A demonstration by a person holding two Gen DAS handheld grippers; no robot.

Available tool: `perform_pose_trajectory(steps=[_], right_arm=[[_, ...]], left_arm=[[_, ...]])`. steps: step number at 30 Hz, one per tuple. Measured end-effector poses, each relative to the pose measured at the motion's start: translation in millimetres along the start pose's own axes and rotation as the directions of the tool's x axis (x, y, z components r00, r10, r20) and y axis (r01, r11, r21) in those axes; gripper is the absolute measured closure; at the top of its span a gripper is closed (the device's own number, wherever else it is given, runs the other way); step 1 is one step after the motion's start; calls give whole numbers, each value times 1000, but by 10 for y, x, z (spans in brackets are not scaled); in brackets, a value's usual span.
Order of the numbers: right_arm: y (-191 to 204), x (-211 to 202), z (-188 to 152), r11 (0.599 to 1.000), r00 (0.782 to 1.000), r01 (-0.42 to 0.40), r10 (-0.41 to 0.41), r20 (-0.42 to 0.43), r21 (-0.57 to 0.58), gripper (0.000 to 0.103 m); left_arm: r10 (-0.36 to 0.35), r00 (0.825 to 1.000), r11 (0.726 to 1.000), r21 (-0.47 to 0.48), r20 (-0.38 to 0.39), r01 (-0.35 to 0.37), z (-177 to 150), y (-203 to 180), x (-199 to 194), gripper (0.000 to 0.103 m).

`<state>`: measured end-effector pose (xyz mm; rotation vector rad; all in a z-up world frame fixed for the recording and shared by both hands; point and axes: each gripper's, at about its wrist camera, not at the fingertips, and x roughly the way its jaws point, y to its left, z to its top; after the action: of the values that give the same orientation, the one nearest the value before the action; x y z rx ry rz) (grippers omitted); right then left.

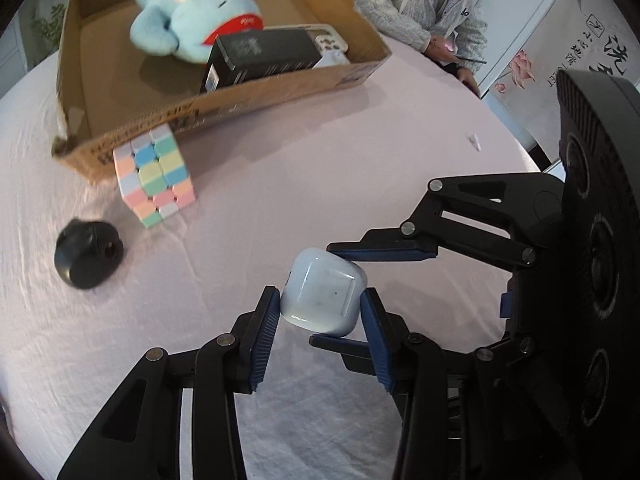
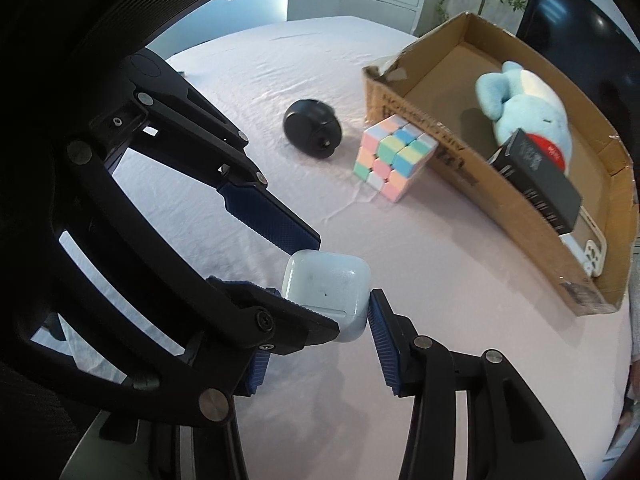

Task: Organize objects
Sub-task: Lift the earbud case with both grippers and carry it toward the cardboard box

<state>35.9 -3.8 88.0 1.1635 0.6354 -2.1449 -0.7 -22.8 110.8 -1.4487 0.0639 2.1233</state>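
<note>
A white earbud case is held above the pink tablecloth between both grippers. My left gripper has its blue pads against the case's two sides. My right gripper comes in from the right, with one finger above the case and one below it. In the right wrist view the case sits between my right gripper's pads, with the left gripper's fingers crossing it. A pastel cube and a black round object lie on the cloth by the cardboard box.
The box holds a blue plush toy, a black carton and a white device. A person sits at the far side of the table. A small white scrap lies on the cloth.
</note>
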Motion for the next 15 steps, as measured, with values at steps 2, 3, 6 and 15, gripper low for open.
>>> perform_pose_trajectory(steps=[2, 3, 6, 15], right_arm=[[30, -9, 70, 1000, 1000, 14, -14, 4, -8, 60], [77, -24, 112, 1000, 1000, 24, -23, 8, -13, 60], [-40, 68, 162, 999, 999, 42, -42, 17, -17, 60], [-684, -183, 192, 994, 993, 110, -109, 39, -2, 60]], left_arm=[[-1, 1000, 1000, 9, 10, 1, 84, -38, -38, 63], [-1, 1000, 1000, 15, 15, 1, 138, -64, -50, 63], [-1, 1000, 999, 35, 28, 0, 313, -145, -63, 63], [-14, 996, 994, 110, 85, 4, 1018, -345, 30, 63]])
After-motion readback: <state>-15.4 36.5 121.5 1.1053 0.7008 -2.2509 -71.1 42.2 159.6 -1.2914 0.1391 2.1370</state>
